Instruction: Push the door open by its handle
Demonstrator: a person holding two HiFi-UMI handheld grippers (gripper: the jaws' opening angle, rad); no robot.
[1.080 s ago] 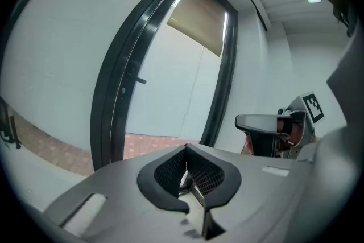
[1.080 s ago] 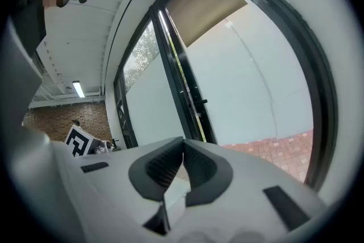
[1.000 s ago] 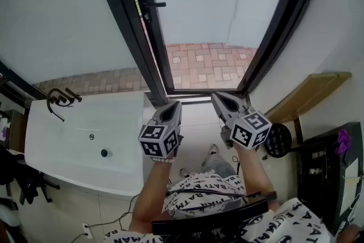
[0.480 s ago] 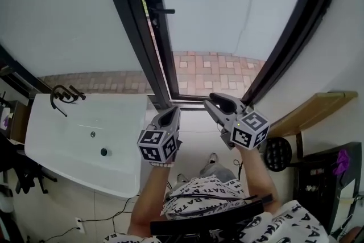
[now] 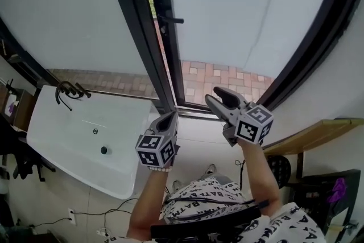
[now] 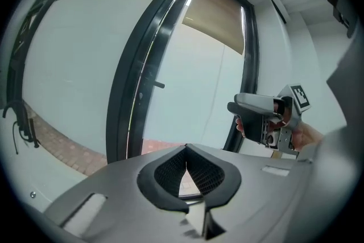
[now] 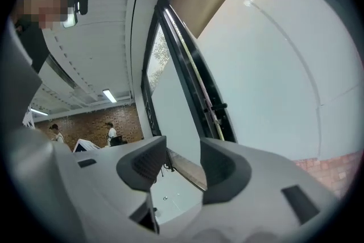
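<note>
Fingers (image 7: 149, 163) of R gripper (image 5: 211, 94) opening, empty, well apart from door handle (image 5: 170, 20)

I'm looking at a black-framed door (image 5: 166, 57) with milky white glass (image 5: 239, 8), a black handle (image 5: 173, 20), red-and-cream patterned paving (image 5: 219, 78), a white sink (image 5: 68, 142).

The room shows one glazed door (image 5: 227, 14) with one black handle (image 5: 170, 19), and one fixed glass pane (image 5: 62, 14). There is one white basin (image 5: 62, 139), one dark tap (image 5: 68, 90) and one wooden shelf (image 5: 310, 132). Two distant people are counted, one person (image 7: 55, 131) and a second person (image 7: 111, 131).
</note>
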